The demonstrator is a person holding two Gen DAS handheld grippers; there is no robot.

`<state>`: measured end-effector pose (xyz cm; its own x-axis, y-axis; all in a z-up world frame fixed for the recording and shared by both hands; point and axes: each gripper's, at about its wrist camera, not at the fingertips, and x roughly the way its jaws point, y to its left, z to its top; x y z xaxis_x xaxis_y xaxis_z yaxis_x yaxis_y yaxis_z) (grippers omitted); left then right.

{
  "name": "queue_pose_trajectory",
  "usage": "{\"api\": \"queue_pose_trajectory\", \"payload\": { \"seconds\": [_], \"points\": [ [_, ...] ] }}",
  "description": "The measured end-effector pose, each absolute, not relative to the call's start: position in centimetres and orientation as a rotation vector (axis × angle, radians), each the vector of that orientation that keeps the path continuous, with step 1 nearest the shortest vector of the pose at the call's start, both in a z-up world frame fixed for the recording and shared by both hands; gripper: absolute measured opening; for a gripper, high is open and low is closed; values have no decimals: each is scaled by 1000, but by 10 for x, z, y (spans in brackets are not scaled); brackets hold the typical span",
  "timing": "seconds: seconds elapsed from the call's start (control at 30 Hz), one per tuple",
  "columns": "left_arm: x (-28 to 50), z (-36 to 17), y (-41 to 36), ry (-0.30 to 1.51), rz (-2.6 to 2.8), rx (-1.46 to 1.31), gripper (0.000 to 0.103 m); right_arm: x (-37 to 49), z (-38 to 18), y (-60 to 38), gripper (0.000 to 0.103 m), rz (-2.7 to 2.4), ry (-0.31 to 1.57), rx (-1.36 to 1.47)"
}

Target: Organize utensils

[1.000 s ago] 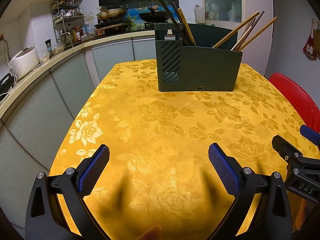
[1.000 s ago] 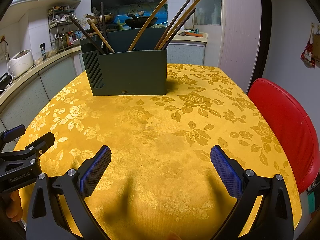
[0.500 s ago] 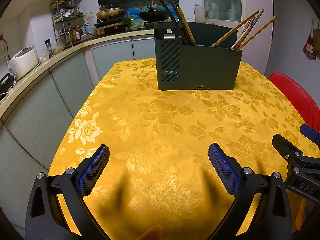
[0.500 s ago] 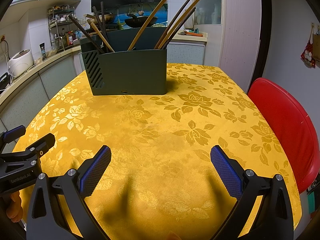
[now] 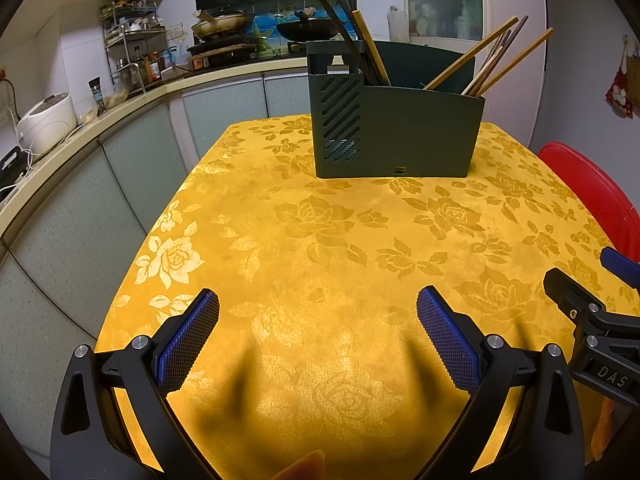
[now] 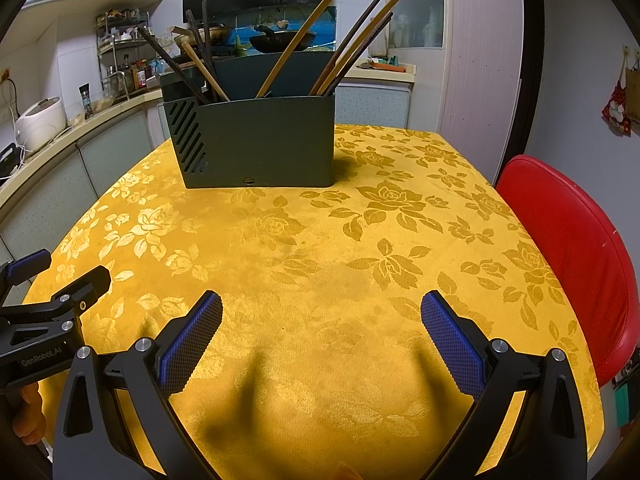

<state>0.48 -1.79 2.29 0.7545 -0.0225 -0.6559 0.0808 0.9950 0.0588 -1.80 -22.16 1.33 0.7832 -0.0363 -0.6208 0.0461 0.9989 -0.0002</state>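
Several wooden and dark chopsticks [image 6: 296,42] are seen leaning in a dark green slotted plastic utensil holder [image 6: 256,140], placed at twelve o'clock on the yellow rose-patterned tablecloth [image 6: 320,264]. Both the left gripper [image 5: 318,320] and right gripper [image 6: 321,320] are held spread wide and empty above the cloth. A red plastic chair [image 6: 568,248] is seen at three o'clock.

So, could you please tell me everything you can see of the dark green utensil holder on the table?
The utensil holder is a dark green box, apparently plastic, with slanted vent slots on its left end and a small notch low on the front. It stands upright on the far part of the yellow flowered tablecloth. Chopsticks, both dark and light wood, lean out in two groups, one at each end. Both tools are open and well short of it; nothing else touches it.
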Motion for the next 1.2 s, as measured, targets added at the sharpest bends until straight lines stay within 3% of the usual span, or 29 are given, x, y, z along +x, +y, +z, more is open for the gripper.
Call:
{"api": "queue_pose_trajectory", "payload": {
  "seconds": [1.2],
  "points": [
    [9, 8, -18, 750, -55, 89, 96, -12, 3, -222, 96, -53, 697, 5]
  ]
}}
